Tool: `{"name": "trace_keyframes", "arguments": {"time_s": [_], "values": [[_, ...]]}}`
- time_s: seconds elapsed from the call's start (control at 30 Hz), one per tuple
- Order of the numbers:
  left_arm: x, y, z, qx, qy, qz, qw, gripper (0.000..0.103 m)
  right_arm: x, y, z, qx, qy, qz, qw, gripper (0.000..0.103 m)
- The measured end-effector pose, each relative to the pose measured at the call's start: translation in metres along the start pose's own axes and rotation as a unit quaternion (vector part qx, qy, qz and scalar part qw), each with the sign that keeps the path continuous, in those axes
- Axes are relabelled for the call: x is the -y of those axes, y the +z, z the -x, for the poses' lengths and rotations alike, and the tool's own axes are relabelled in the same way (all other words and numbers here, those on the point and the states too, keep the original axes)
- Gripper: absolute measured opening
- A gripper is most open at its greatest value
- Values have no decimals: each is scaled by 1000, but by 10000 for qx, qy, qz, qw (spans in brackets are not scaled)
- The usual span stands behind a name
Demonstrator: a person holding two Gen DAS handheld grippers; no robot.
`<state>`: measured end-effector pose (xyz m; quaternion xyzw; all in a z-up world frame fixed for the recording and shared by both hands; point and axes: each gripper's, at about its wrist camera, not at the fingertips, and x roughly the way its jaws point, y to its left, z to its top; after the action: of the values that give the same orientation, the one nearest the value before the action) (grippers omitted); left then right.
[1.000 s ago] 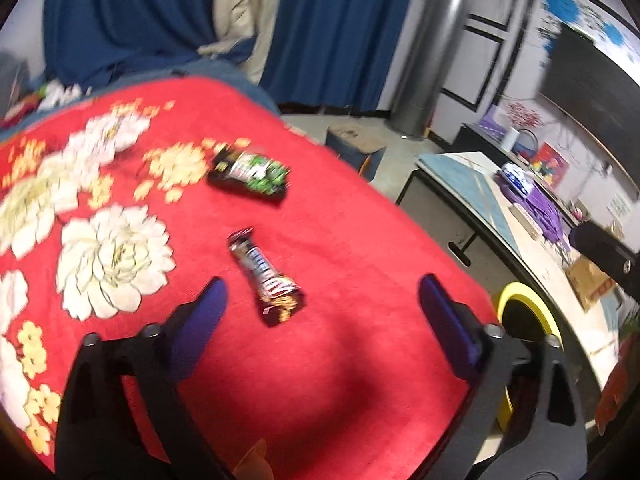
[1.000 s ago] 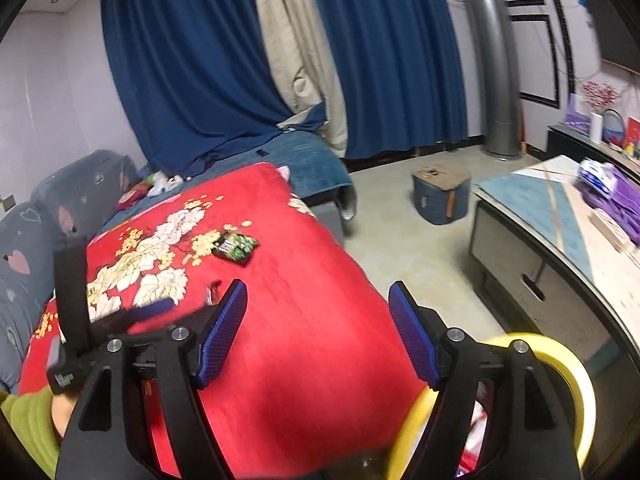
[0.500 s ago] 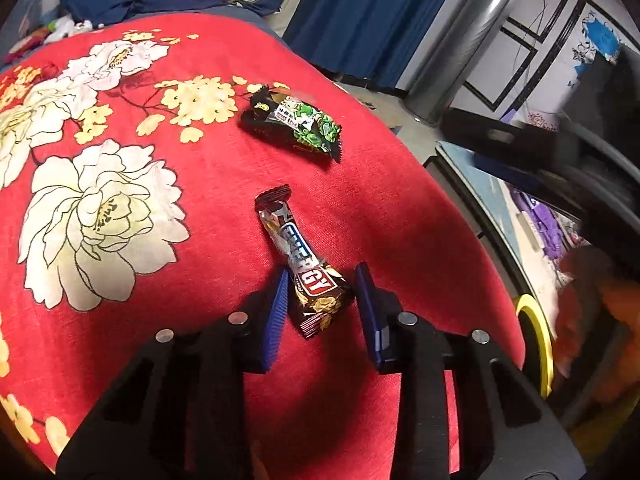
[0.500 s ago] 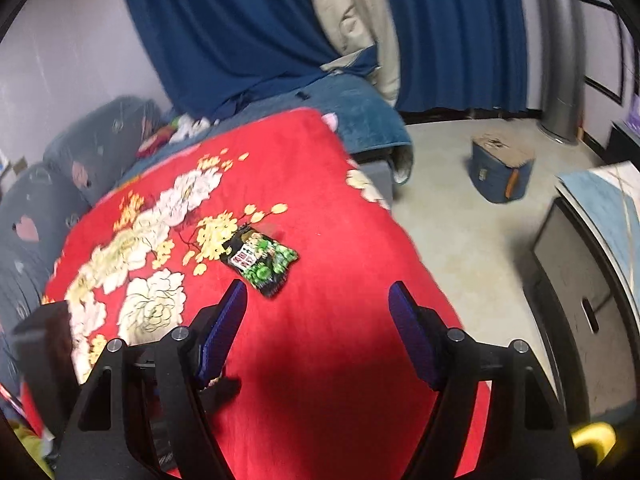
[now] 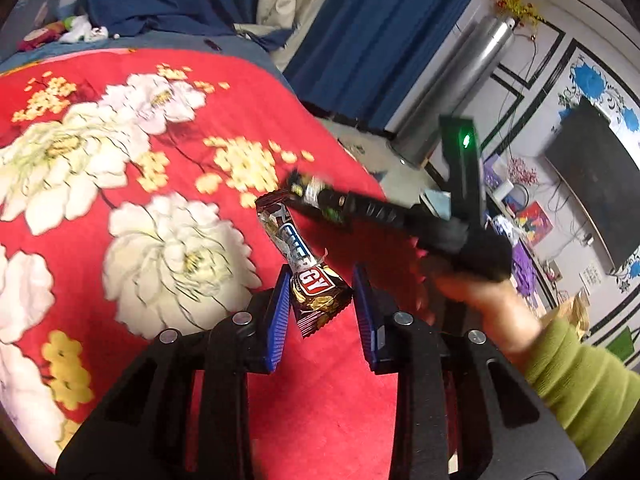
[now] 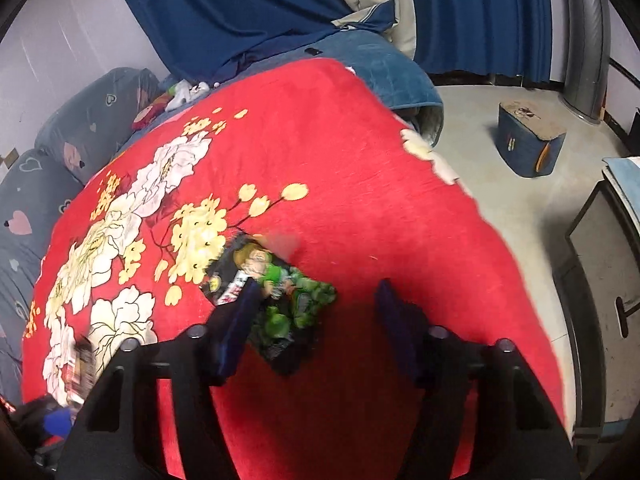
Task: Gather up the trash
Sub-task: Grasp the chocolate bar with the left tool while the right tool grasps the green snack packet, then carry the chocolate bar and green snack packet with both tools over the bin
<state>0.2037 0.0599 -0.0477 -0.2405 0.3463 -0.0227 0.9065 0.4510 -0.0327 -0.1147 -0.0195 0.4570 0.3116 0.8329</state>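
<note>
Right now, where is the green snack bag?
In the right wrist view, the green snack bag lies on the red blanket beside the yellow flowers, under the right tongs' left finger.

Bar wrapper: on your blanket, between your left gripper's pads.
Snack packet: at its 12 o'clock, on the blanket.

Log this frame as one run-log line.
left gripper: shut on energy bar | right gripper: closing, astride green snack packet | surface: red blanket

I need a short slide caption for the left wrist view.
Left gripper shut on a candy bar wrapper above a red flowered blanket.
</note>
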Motion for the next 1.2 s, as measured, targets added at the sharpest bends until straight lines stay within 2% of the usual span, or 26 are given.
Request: {"name": "trace_keyframes", "arguments": {"time_s": [0.13, 0.2, 0.47, 0.8, 1.2], "values": [[3, -2, 8, 59, -12, 30, 10000, 23, -8, -8, 1, 89, 202, 66, 9997, 17], [5, -2, 8, 64, -37, 21, 10000, 23, -10, -14, 7, 160, 298, 106, 9994, 11], [13, 4, 6, 159, -199, -153, 9996, 23, -13, -52, 68, 761, 264, 321, 9962, 9], [62, -13, 10, 150, -676, -776, 9946, 23, 25, -123, 159, 1263, -369, 24, 9913, 9], [124, -39, 6, 6, -1152, -1394, 9835, 23, 68, -187, 244, 1520, -1016, -206, 9829, 9]]}}
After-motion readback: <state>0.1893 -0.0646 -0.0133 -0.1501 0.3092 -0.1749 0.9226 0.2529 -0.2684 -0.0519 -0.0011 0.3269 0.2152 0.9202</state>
